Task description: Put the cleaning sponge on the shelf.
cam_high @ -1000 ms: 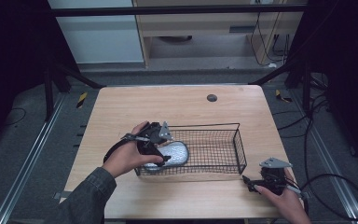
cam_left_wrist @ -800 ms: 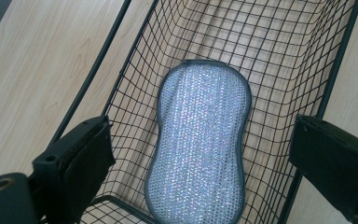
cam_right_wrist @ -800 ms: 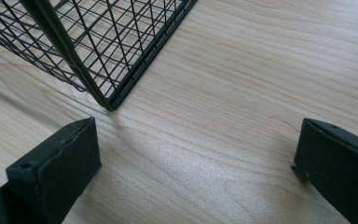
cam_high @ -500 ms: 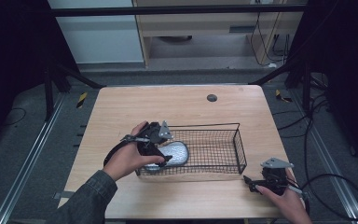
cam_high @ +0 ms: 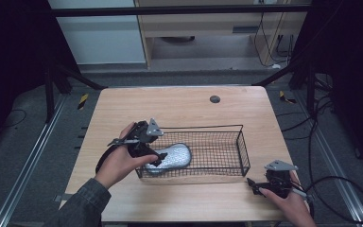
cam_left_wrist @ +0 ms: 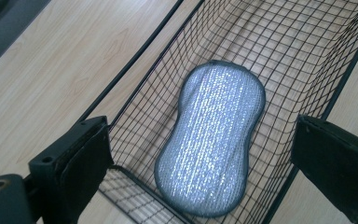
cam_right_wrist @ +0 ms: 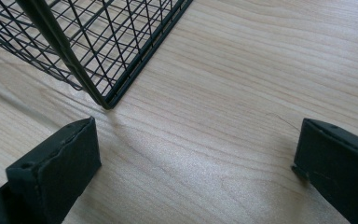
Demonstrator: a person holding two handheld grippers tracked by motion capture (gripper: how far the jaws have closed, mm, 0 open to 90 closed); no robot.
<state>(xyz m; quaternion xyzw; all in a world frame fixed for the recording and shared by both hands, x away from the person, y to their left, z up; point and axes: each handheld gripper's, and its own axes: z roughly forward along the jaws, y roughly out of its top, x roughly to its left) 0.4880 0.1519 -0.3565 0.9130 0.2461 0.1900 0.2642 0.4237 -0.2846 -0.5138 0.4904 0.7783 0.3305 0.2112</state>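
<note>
A silvery, peanut-shaped scouring pad [cam_left_wrist: 212, 140] lies flat on the mesh floor of a black wire basket [cam_high: 227, 127], at the basket's left end, its long axis running along the basket. The left gripper [cam_high: 150, 153] hangs over that end of the basket with its jaws spread wide; in the left gripper view they stand on either side of the pad and well clear of it, one outside the basket's corner and the other beyond its far rail, so nothing is pinched between them. That stance suits either a release just made or a fresh reach down for the pad; the pictures do not settle which, though the pad rests fully on the mesh and looks settled. The right gripper [cam_high: 264, 185] rests low on the table [cam_high: 179, 104] by the basket's near right corner, jaws also wide and empty, with bare wood grain between them in the right gripper view and the basket's corner post just ahead. It seems parked there to stay out of the way, or ready to steady the basket should it slide. A small dark disc [cam_high: 214, 99] sits far off near the table's back edge.
</note>
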